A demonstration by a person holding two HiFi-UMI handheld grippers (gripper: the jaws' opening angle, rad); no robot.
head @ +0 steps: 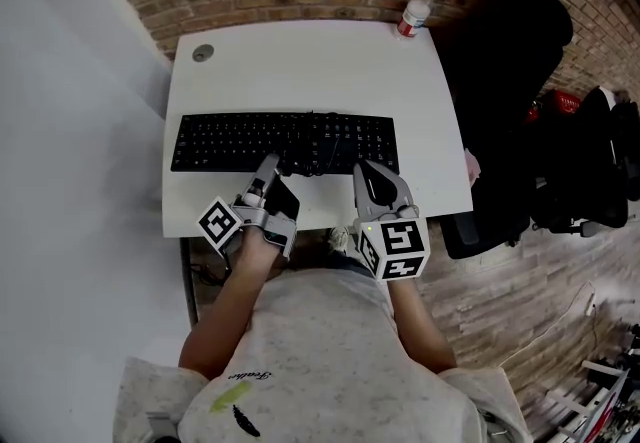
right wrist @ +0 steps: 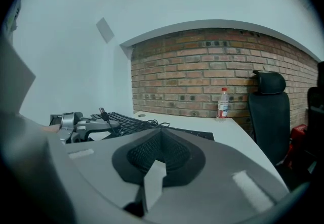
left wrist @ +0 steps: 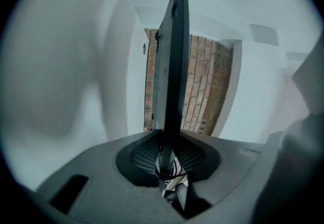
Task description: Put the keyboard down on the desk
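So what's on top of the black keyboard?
A tangled black cable lies across the black keyboard's middle keys; the keys beneath it are hidden.

One keyboard (head: 285, 141), one desk (head: 300, 61), one water bottle (head: 414, 13), one office chair (head: 510, 81), two claws (head: 270, 169) (head: 366, 173)

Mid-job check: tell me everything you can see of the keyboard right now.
The keyboard is black, full-width, plastic-looking, with its cable bunched loosely on the keys. It is about level over the white desk, long side toward the person. The left gripper is clamped on its near edge; whether it touches the desk is unclear.
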